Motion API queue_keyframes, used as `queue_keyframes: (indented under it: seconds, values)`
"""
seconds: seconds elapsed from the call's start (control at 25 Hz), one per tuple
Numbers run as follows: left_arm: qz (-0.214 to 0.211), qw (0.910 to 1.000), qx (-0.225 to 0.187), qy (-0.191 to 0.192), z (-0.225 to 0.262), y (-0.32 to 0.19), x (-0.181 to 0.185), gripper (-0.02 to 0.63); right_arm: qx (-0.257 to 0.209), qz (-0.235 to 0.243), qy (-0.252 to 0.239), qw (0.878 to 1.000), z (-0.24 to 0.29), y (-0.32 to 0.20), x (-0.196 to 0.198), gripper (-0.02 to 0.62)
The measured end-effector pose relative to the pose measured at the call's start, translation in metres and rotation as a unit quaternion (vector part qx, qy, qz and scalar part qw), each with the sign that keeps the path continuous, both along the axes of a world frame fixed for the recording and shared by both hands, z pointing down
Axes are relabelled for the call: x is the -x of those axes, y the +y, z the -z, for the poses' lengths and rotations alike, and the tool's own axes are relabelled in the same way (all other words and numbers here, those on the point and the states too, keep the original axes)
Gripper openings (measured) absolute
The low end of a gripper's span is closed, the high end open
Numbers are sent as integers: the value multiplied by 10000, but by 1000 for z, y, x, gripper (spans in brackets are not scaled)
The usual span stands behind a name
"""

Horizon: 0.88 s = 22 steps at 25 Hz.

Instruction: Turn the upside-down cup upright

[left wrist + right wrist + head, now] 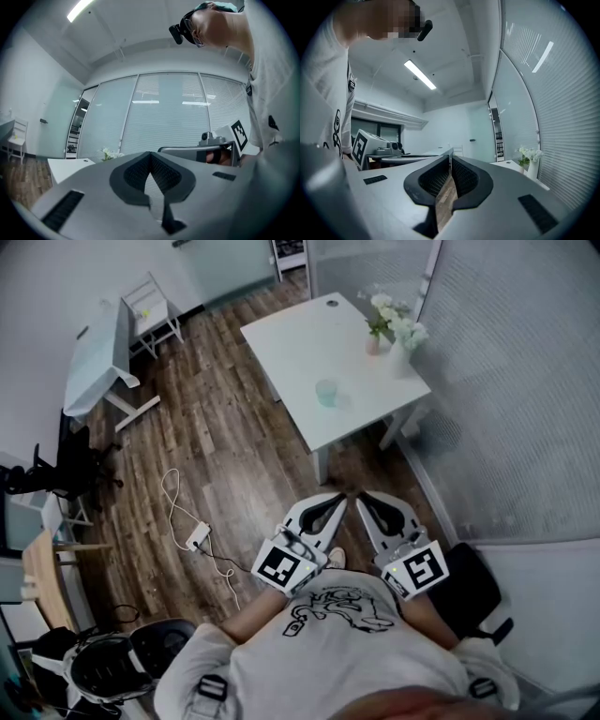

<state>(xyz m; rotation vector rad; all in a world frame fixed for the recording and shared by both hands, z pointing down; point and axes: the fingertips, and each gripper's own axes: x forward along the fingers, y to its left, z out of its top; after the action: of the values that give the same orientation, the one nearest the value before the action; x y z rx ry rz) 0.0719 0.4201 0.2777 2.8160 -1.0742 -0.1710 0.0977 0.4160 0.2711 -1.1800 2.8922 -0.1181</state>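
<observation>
A pale green translucent cup (326, 392) stands on the white table (300, 343), near its middle, far ahead of me. Whether it is upside down I cannot tell at this distance. My left gripper (339, 500) and right gripper (360, 497) are held close to my body, side by side, well short of the table. Both are shut with nothing between the jaws. In the left gripper view the left gripper (150, 155) has its tips touching; the right gripper (450, 158) looks the same in its own view. The cup shows in neither gripper view.
Two vases of white flowers (392, 326) stand at the table's far right corner by a glass wall with blinds (525, 381). A cable and power strip (195, 538) lie on the wood floor. A second white table (94, 357) and white chair (152, 310) stand at left.
</observation>
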Motion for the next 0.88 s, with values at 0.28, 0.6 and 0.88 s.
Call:
queue_keyframes:
  seconds: [0.28,0.6,0.88]
  values:
    - [79,10000,40,16,-5,-5,-10,3,44,55,36,10000,-7,-4,-11,44]
    - [161,9998,77,-4,-8,-10,-18,3,134,194,39,9997,-12,-6,-17,44]
    - [177,9998,117,-22,-10,-20,-23,3,181,326,44,9993,-17,-13,-19,44]
